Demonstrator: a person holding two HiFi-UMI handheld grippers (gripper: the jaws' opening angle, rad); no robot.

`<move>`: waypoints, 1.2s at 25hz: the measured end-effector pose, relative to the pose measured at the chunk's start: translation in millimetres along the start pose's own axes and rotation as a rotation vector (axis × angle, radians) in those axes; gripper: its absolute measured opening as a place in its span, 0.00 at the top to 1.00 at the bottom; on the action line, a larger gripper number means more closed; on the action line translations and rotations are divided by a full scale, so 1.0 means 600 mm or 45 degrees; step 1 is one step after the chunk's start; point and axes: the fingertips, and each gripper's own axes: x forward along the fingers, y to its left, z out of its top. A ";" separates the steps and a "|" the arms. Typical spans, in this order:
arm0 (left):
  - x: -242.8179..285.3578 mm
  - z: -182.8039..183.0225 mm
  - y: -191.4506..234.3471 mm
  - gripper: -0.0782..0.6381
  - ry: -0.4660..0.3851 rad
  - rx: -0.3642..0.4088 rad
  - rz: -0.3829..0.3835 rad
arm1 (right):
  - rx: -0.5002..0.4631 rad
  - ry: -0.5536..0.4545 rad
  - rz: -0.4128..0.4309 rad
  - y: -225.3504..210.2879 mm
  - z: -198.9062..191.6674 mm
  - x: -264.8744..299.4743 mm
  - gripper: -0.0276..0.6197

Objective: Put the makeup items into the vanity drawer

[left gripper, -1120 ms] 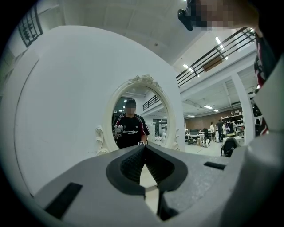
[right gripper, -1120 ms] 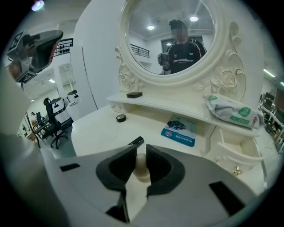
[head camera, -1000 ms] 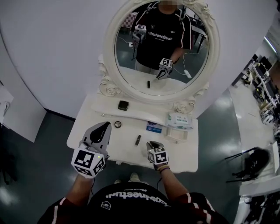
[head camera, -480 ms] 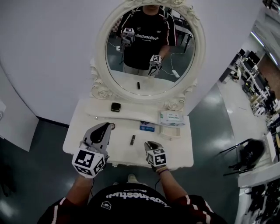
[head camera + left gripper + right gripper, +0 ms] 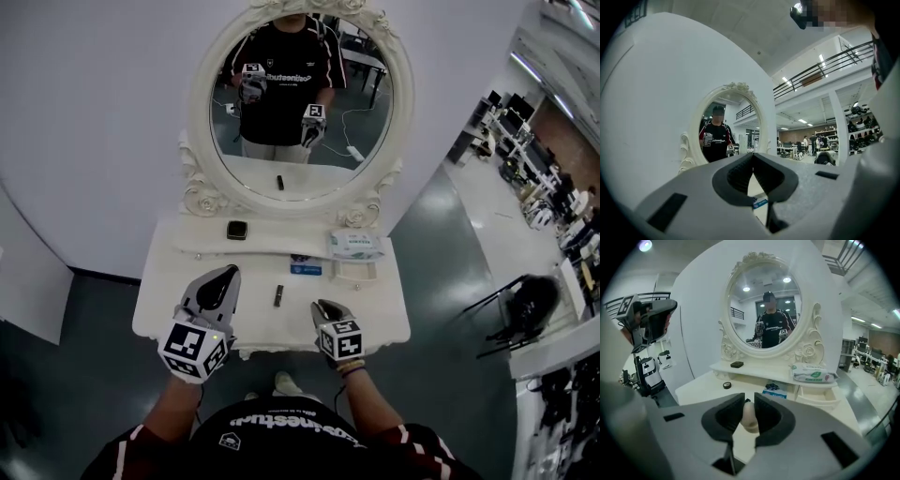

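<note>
We are holding a small beige makeup sponge [image 5: 750,418] in the right tongs [image 5: 749,401]. The two pads are clenched on its sides, and it is standing upright between them. The left tongs [image 5: 752,158] are closed tip to tip with nothing inside, and they are hovering over the left part of the white vanity surface [image 5: 169,291].

The little vanity drawer [image 5: 815,401] is standing open on the right side, just under the shelf where the pack of wet wipes [image 5: 356,246] is lying. From the right tongs it is lying ahead and somewhat to the right, so we are judging that the right hand is clearly the nearer one for this drop. The sponge is well apart from the drawer.

A dark slim tube [image 5: 278,295] is waiting on the surface between both tongs and a little ahead of them. Its long axis is pointing toward the mirror. A blue packet [image 5: 305,269] is lying just beyond it, near the drawer.
</note>
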 end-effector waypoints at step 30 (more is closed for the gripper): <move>0.077 -0.013 -0.104 0.88 -0.001 -0.032 -0.231 | 0.159 -0.243 -0.209 -0.124 0.059 -0.145 0.86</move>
